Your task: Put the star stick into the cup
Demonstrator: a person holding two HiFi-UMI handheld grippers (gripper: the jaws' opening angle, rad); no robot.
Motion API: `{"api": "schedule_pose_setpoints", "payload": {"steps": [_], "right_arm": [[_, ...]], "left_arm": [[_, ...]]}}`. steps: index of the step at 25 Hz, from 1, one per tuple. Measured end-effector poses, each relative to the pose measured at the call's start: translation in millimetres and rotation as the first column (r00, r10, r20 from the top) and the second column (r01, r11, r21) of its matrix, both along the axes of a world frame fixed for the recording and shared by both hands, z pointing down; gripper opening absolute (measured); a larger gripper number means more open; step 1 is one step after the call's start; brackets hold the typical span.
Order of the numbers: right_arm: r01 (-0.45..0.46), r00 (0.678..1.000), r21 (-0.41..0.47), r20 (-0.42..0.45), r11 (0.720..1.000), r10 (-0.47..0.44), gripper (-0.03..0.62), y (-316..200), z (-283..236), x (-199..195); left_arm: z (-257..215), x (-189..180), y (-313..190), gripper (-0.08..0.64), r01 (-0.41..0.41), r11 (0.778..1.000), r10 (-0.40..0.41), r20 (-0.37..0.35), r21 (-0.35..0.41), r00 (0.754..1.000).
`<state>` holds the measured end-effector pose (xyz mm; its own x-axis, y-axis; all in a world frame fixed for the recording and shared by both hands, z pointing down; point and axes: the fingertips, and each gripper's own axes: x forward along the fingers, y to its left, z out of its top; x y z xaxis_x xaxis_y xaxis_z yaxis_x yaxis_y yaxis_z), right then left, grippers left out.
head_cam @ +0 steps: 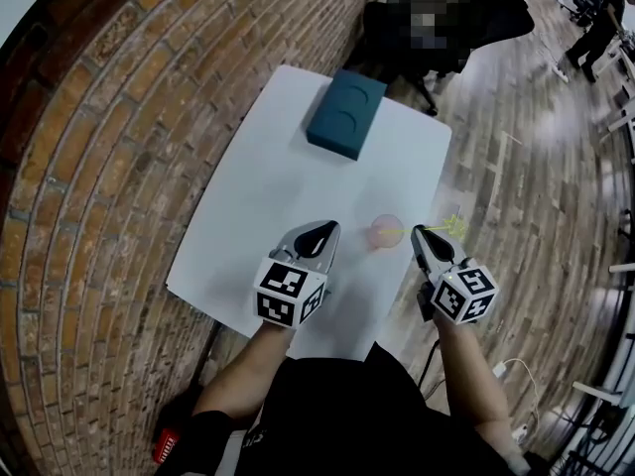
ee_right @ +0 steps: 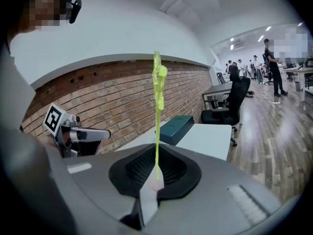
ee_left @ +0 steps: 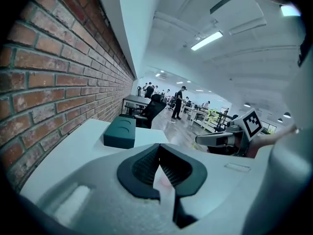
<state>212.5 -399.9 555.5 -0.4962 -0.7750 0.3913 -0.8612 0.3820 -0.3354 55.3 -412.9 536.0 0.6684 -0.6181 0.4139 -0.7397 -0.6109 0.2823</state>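
The right tongs point(head_cam: 420, 230), clamped on the stick point(ee_right: 157, 131) at the cup's point(head_cam: 385, 231) 3 o'clock, may topple the unheld cup; the left tongs point(head_cam: 327, 229) are closed, empty.

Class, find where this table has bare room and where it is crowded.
Bare: between the teal box and the cup, and the left of the table by the brick wall. Crowded: the near right corner, around the cup, left hand-held gripper and right hand-held gripper.
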Motion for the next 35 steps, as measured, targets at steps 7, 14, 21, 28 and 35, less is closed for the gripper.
{"api": "schedule_pose_setpoints", "payload": {"steps": [7, 14, 21, 28, 35], "right_arm": [[0.02, 1.0, -0.065, -0.007, 0.998, -0.021, 0.017, -12.2, 36.8, -3.6], [0.024, 1.0, -0.113, 0.007, 0.993, -0.024, 0.017, -11.7, 57.0, -8.5], [0.026, 1.0, -0.155, 0.014, 0.988, -0.024, 0.017, -12.3, 70.9, -13.8], [0.024, 1.0, -0.183, 0.023, 0.983, -0.02, 0.023, -12.4, 79.2, -16.8], [-0.002, 1.0, -0.203, 0.001, 0.979, 0.003, 0.128, -12.2, 83.2, -13.9]], "left_arm": [[10.7, -2.8, 3.6, 0.006, 0.006, 1.0, -0.006, 0.025, -0.024, 1.0], [8.7, -10.7, 9.5, 0.006, 0.012, 1.0, -0.011, 0.042, -0.024, 0.999], [2.3, -19.2, 14.5, 0.006, 0.014, 1.0, -0.013, 0.059, -0.016, 0.998], [1.7, -25.8, 19.0, 0.006, 0.016, 1.0, -0.015, 0.07, -0.016, 0.997], [4.8, -26.0, 22.7, 0.006, 0.011, 1.0, -0.01, 0.061, -0.024, 0.998]]}}
